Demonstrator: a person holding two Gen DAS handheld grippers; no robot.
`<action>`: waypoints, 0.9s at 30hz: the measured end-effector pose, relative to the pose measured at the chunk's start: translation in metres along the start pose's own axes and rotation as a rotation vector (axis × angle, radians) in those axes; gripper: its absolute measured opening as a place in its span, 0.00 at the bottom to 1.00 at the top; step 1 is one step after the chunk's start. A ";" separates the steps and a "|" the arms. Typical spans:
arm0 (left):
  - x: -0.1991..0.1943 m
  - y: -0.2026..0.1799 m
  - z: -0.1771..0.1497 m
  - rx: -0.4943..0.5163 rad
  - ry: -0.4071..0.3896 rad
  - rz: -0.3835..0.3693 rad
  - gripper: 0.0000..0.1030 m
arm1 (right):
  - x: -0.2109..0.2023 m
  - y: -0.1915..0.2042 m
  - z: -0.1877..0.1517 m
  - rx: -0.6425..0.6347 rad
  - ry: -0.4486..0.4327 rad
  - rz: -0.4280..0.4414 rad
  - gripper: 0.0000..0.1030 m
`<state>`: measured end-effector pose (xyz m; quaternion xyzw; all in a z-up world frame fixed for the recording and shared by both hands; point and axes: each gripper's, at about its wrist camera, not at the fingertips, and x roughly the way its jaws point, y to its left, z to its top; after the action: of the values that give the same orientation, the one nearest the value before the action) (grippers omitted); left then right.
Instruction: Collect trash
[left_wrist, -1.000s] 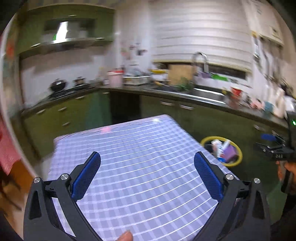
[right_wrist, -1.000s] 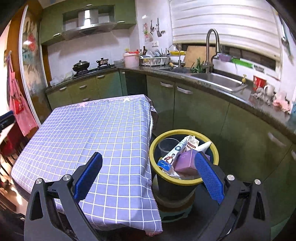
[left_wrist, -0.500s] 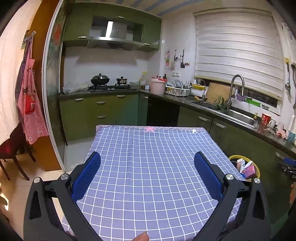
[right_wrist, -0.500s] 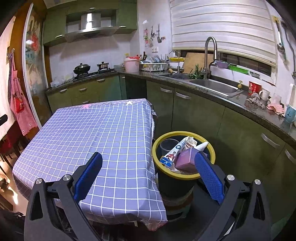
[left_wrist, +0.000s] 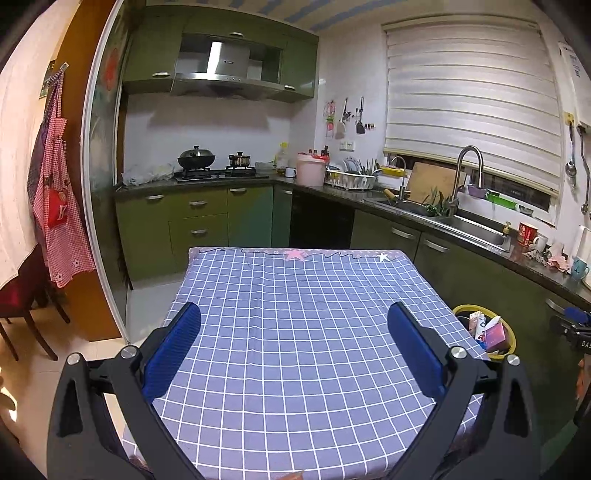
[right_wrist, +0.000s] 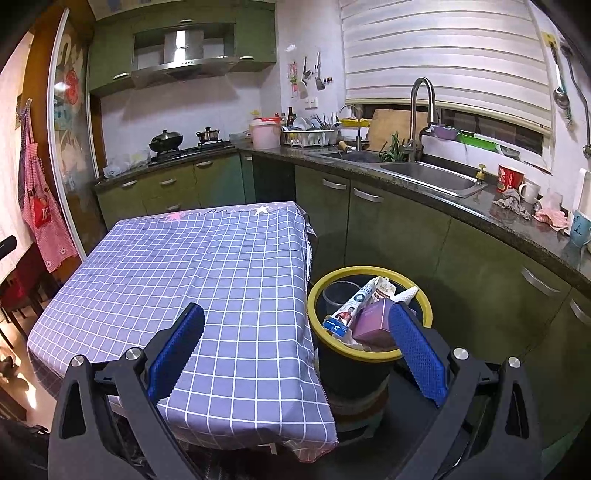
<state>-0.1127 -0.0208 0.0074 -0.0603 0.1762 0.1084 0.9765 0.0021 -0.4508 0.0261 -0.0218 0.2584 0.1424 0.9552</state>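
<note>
Yellow-rimmed bin (right_wrist: 369, 354) lower, beneath right claw (right_wrist: 295, 347)

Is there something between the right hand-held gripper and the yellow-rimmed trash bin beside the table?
Nothing visible: the open right hand-held gripper has a clear path to the yellow-rimmed black trash bin, already holding a purple box.
</note>
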 end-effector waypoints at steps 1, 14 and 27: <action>0.000 -0.001 0.000 0.000 0.000 0.000 0.94 | 0.000 0.000 0.000 0.000 0.000 0.000 0.95; 0.001 -0.004 -0.002 0.009 0.007 -0.009 0.94 | 0.000 -0.001 0.001 0.001 -0.001 0.002 0.95; 0.002 -0.008 -0.001 0.009 0.021 -0.029 0.94 | 0.000 -0.002 0.001 0.007 -0.005 -0.001 0.95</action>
<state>-0.1096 -0.0284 0.0061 -0.0596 0.1861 0.0928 0.9763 0.0034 -0.4529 0.0272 -0.0182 0.2568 0.1411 0.9559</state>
